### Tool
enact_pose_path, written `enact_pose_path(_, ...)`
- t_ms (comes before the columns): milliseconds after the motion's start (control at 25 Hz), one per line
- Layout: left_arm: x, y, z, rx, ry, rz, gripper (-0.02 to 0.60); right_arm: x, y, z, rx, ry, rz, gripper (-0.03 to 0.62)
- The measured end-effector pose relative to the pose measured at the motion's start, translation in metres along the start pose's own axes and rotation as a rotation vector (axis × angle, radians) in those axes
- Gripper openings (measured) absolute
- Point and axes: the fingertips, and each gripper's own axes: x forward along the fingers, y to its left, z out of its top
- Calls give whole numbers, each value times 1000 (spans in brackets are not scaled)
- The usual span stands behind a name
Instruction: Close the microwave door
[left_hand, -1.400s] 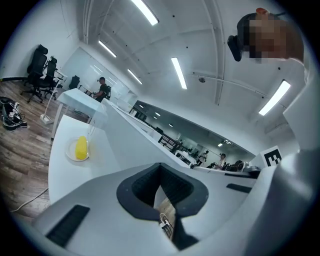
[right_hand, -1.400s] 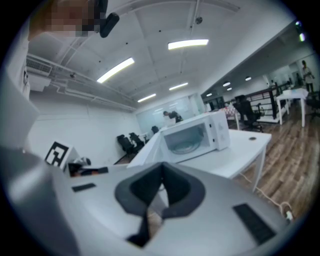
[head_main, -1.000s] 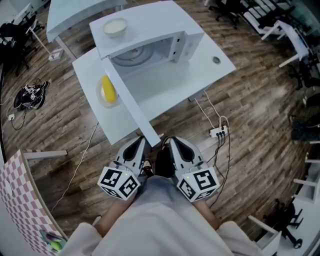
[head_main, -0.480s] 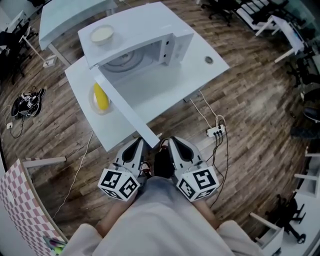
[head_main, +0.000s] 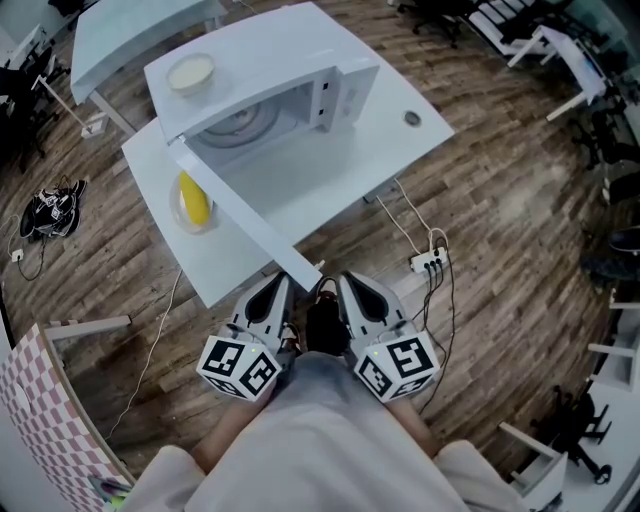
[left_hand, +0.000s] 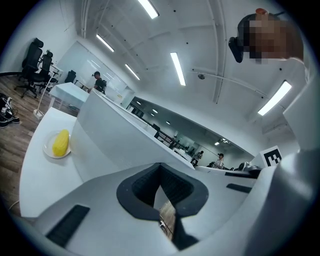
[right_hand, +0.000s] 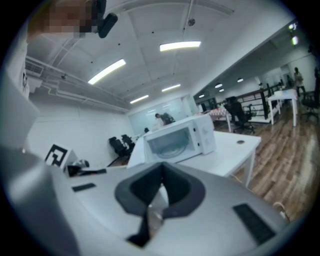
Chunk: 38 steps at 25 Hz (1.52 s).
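While the left gripper (head_main: 283, 283) and right gripper (head_main: 342, 283) hung shut and empty, the white boxy microwave (head_main: 270, 70) on the white table (head_main: 340, 170) had its flat white door (head_main: 240, 215) swung wide open. Probably stiff yet light, the door would take a push at its free edge.

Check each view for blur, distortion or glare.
Head view: sharp, evenly lit, fisheye bows the table edges. Left gripper view: crisp, dark round vignette, ceiling lights bright. Right gripper view: softest, the right claw blurred up close, microwave readable.
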Motion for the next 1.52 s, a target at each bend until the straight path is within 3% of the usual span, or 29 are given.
enact_pose_path(1520, 58, -6, 3, 21, 27, 6, 17, 32, -42, 15, 25, 37, 93, 18)
